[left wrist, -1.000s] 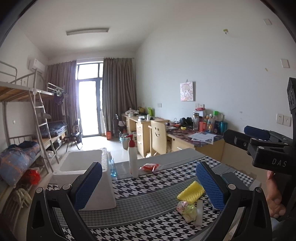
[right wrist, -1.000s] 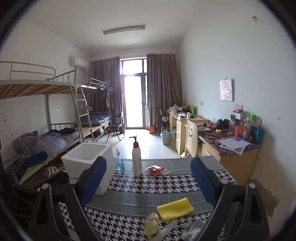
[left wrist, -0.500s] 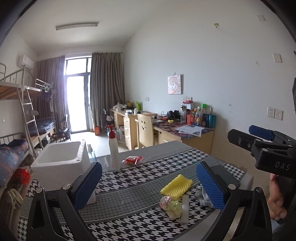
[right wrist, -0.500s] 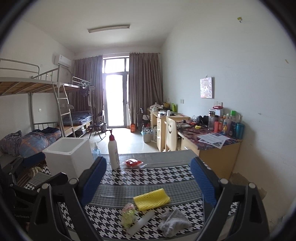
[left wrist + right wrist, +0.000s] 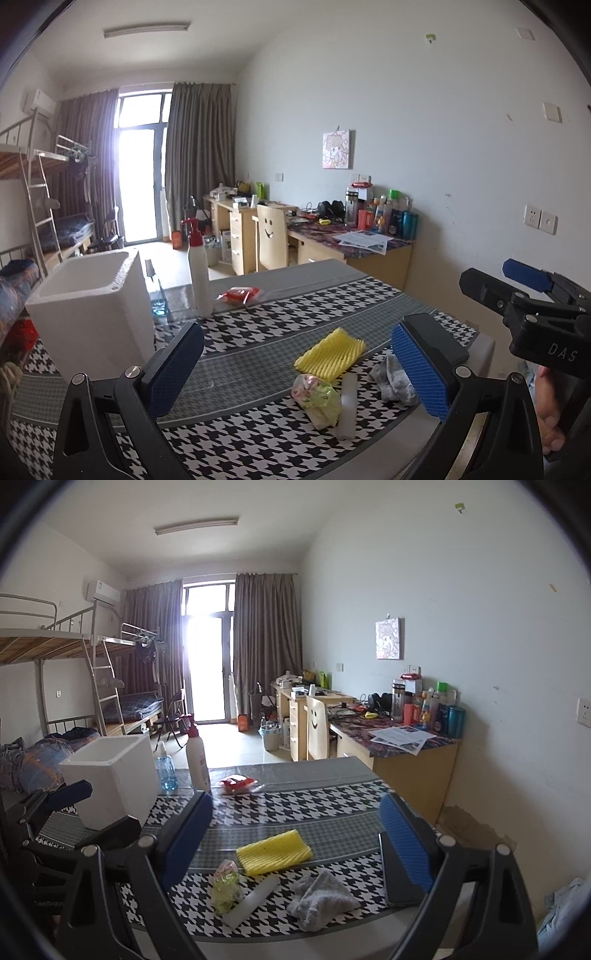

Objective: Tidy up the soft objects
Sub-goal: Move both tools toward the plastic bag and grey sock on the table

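Both grippers hover over the table (image 5: pixel 332 775), jaws wide apart, holding nothing. Left gripper (image 5: pixel 295 373), right gripper (image 5: pixel 295 845). Near front edge lie the yellow sponge (image 5: pixel 274 852), gray cloth (image 5: pixel 321 897), crumpled plastic bag (image 5: pixel 225 886) and white tube (image 5: pixel 251 901), bag and tube touching. Phone (image 5: pixel 399 886) on right edge. White foam box (image 5: pixel 110 779) stands far left, lotion bottle (image 5: pixel 197 760) and red packet (image 5: pixel 238 782) behind.

Black-and-white houndstooth tabletop (image 5: pixel 332 805); yellow foam net (image 5: pixel 274 852); grey cloth (image 5: pixel 321 899); white box (image 5: pixel 110 779); blue claw pads (image 5: pixel 404 843).
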Tool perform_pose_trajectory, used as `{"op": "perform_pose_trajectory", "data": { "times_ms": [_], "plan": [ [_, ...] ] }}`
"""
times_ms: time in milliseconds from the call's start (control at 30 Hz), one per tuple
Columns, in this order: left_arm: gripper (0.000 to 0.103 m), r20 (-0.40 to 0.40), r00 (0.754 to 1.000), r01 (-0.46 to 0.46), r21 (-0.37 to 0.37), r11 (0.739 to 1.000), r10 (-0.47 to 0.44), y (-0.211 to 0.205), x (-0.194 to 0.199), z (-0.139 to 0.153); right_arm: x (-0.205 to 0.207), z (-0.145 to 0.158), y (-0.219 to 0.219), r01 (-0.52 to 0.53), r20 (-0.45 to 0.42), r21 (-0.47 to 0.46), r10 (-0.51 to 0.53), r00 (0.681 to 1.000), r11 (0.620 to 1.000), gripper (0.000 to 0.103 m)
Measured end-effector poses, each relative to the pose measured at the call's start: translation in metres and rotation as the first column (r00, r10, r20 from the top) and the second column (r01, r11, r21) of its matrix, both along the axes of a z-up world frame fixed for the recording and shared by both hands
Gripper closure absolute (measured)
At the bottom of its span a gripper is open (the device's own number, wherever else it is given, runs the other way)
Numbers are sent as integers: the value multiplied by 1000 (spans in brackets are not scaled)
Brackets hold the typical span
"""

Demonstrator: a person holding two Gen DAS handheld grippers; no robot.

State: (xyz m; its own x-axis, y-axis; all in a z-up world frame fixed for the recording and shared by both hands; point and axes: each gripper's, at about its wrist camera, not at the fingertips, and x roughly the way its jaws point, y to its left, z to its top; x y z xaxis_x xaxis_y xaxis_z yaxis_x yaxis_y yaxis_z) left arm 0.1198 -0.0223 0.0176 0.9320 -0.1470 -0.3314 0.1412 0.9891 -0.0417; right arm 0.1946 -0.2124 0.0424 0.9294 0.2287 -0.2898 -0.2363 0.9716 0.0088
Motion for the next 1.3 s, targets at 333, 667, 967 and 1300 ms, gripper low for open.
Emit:
{"op": "perform_pose_trajectory", "data": {
  "times_ms": [333, 667, 967, 1300],
  "plan": [
    [1, -53, 999, 7, 8, 1000, -7, -8, 14, -19, 5, -22, -11, 48, -46, -16, -49, 998, 999, 9],
    [1, -118, 993, -15, 11, 1000, 17, -12, 30, -42, 18, -45, -15, 62, -122, -21, -64, 990, 998, 9],
    [1, -156, 987, -28, 7, 1000, 29, -17, 44, -56, 37, -70, -21, 50, -216, -17, -52, 975, 999, 9],
    [1, -225, 973, -39, 29, 999, 45, -23, 64, -76, 57, -93, -22, 34, -300, -17, -38, 953, 999, 9]
  ]
}}
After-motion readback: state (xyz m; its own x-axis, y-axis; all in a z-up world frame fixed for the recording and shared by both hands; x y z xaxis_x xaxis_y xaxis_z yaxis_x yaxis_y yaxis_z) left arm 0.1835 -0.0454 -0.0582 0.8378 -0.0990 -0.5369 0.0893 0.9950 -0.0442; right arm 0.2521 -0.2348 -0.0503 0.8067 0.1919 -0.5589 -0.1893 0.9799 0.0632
